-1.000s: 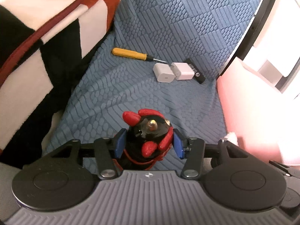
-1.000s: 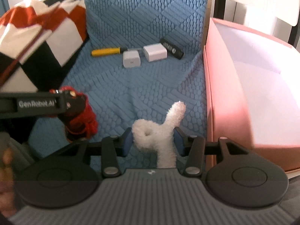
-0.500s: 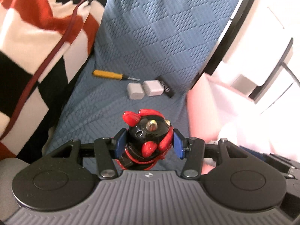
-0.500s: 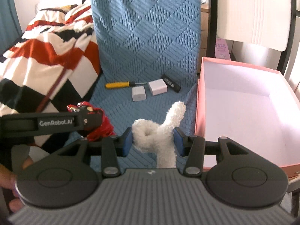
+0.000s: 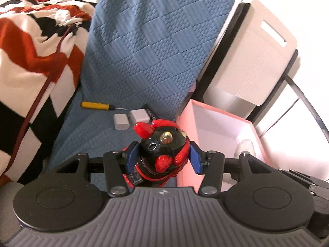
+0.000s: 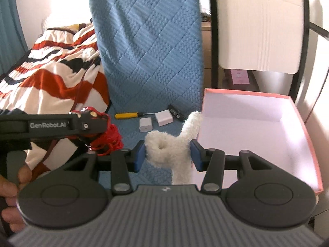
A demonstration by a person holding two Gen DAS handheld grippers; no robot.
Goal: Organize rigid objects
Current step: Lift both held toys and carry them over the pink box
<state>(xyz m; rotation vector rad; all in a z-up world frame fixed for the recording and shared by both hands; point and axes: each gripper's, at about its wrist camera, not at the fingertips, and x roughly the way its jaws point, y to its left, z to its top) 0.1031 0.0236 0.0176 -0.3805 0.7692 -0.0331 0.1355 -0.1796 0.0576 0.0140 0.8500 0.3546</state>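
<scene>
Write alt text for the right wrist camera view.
The right gripper clamps a fluffy white toy just left of an open pink box. Beyond, a yellow screwdriver and two white chargers lie on a blue quilted cover.

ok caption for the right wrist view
Right tool holding a white plush toy beside the open pink box.

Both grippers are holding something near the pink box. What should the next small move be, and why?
Probably carry the right gripper a little further over the pink box and open it. It is shut on the white plush, which hangs at the box's near-left wall, and the box looks empty. The left gripper, shut on the red-black toy, can follow.
</scene>
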